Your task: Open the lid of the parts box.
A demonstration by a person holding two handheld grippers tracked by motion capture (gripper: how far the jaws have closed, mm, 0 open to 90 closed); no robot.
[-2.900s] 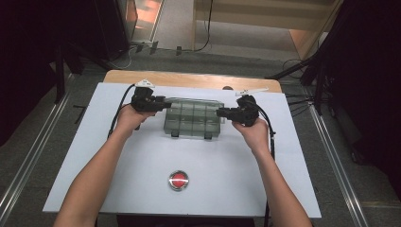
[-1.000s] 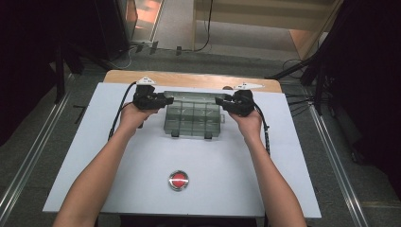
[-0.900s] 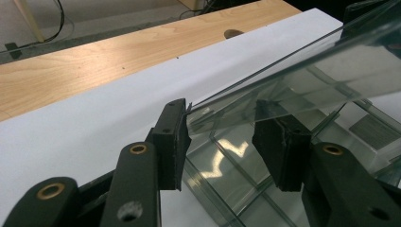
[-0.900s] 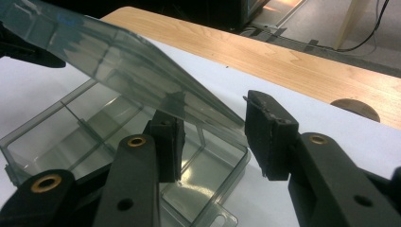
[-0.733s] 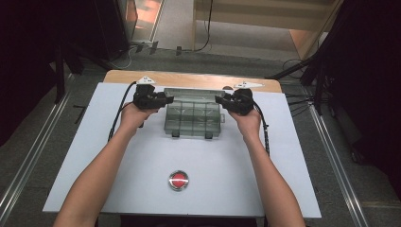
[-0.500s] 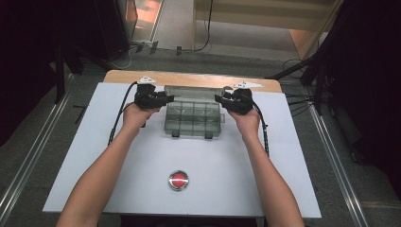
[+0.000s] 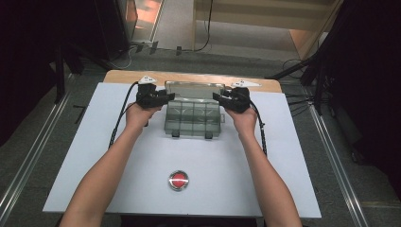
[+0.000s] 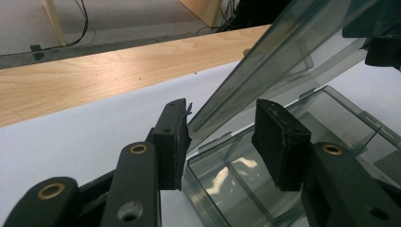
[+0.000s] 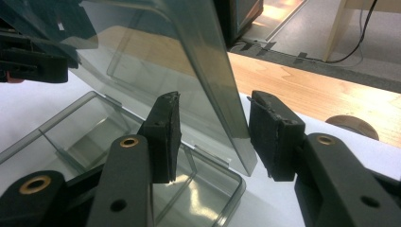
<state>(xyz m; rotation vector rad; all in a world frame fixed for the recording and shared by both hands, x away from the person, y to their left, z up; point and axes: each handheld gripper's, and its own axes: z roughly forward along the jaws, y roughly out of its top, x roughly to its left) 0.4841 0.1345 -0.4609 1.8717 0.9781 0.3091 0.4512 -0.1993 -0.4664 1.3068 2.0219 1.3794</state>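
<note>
With the lid (image 7: pixel 194 89) of the clear box (image 7: pixel 193 118) swung up, the left gripper (image 8: pixel 222 135) and right gripper (image 9: pixel 210 137), whose jaws have just been opening, both straddle its edges released; next they should ease clear.

White table (image 7: pixel 94 156): clear compartment box (image 7: pixel 191 122), lid raised; apparently a red button (image 7: pixel 178 179).

**Clear box open, lid raised**

Your clear compartment box (image 7: pixel 193 118) sits at the white table's far middle, base flat, dividers visible inside. Its smoky transparent lid (image 9: pixel 189 61) stands tilted up on the rear hinge.
</note>
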